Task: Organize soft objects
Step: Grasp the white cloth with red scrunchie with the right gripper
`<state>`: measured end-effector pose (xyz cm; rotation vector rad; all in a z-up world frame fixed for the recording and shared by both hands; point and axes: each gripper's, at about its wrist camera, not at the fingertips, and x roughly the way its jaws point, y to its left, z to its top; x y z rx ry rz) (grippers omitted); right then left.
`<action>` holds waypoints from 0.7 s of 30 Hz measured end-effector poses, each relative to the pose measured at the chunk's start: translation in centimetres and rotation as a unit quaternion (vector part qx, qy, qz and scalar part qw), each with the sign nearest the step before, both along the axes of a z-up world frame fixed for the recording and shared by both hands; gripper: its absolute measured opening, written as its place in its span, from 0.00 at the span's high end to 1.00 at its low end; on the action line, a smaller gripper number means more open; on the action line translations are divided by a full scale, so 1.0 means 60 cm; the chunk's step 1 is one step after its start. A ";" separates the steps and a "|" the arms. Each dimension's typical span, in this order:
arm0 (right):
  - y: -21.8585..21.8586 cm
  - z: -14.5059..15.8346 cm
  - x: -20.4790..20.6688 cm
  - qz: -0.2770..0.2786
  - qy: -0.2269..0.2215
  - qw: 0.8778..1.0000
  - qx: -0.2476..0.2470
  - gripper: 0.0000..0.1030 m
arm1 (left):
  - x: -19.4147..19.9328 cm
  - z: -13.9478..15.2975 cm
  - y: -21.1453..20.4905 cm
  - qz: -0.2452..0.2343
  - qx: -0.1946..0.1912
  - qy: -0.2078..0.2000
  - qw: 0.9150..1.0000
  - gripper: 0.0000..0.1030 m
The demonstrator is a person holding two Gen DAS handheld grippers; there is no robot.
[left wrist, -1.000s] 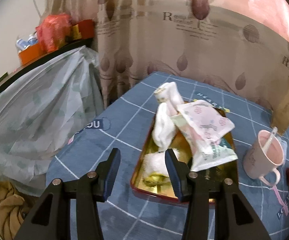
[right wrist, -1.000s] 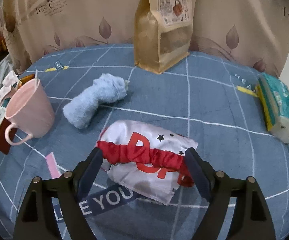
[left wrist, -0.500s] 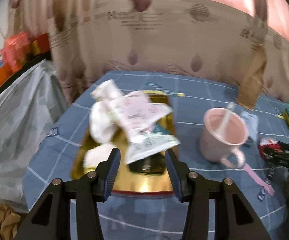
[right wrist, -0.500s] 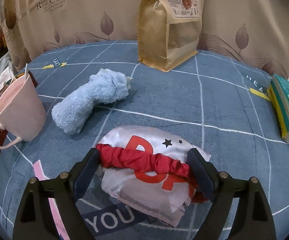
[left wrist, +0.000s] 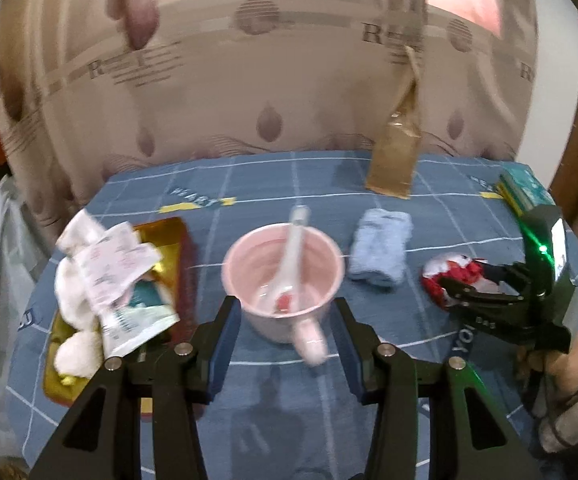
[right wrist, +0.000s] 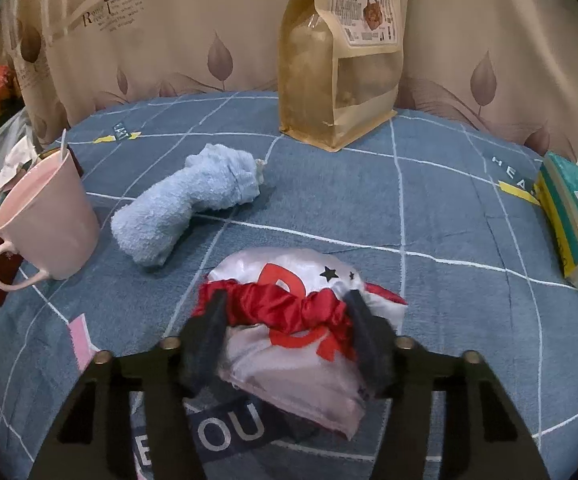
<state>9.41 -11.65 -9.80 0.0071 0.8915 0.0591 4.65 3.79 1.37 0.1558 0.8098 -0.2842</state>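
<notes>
Nearest, the right gripper was closing w/ its fingers pressed on both ends of the red ruffled band of the satin cap, which lay on the blue checked cloth; the band's long axis ran left-right across the view, the silver crown bulging away from the camera. Red letters on the cap were only partly readable, prob. a "P", plus small black stars. Cloth print by the fingers read "OU". The left gripper hung w/ jaws apart, nothing between them, just short of the pink mug, a white spoon standing in it, handle toward the camera. Beyond the cap lay the rolled blue towel, long axis diagonal, near-left to far-right, between mug and cap. Left of the mug, the gold tray held white rolled cloths and a printed pouch, text too blurred to read. At the far right edge sat a teal tissue pack. Farthest, the kraft bag stood upright w/ a Chinese-text label, not legible. Cloth also showed "HEA". Behind, the leaf-print curtain had writing starting w/ a big "R".
</notes>
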 end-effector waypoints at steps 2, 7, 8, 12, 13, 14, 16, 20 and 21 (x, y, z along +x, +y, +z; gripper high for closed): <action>-0.002 0.002 -0.001 -0.002 -0.004 1.000 -0.005 0.60 | 0.002 -0.001 -0.018 -0.011 0.000 0.003 1.000 0.54; -0.028 0.007 0.000 -0.016 -0.007 1.000 0.002 0.76 | 0.013 -0.005 -0.055 -0.034 -0.009 0.017 0.999 0.54; -0.033 0.008 -0.001 -0.018 -0.008 1.000 0.001 0.76 | 0.015 -0.007 -0.063 -0.039 -0.010 0.020 0.999 0.54; -0.056 0.012 -0.004 -0.034 -0.010 0.999 -0.014 0.79 | 0.020 -0.010 -0.092 -0.062 -0.003 0.024 0.998 0.54; -0.065 0.013 -0.004 -0.040 -0.010 0.999 -0.014 0.79 | 0.022 -0.012 -0.100 -0.069 -0.001 0.026 0.997 0.54; -0.074 0.013 -0.004 -0.046 -0.011 0.999 -0.014 0.79 | 0.025 -0.014 -0.109 -0.075 0.001 0.027 0.997 0.54; -0.093 0.013 -0.006 -0.061 -0.013 0.998 -0.014 0.79 | 0.031 -0.018 -0.129 -0.086 0.008 0.028 0.996 0.54; -0.118 0.009 -0.007 -0.080 -0.016 0.997 -0.017 0.79 | 0.048 -0.031 -0.167 -0.110 0.018 0.035 0.993 0.54; -0.121 0.007 -0.007 -0.080 -0.016 0.997 -0.013 0.79 | 0.055 -0.036 -0.179 -0.114 0.023 0.037 0.992 0.54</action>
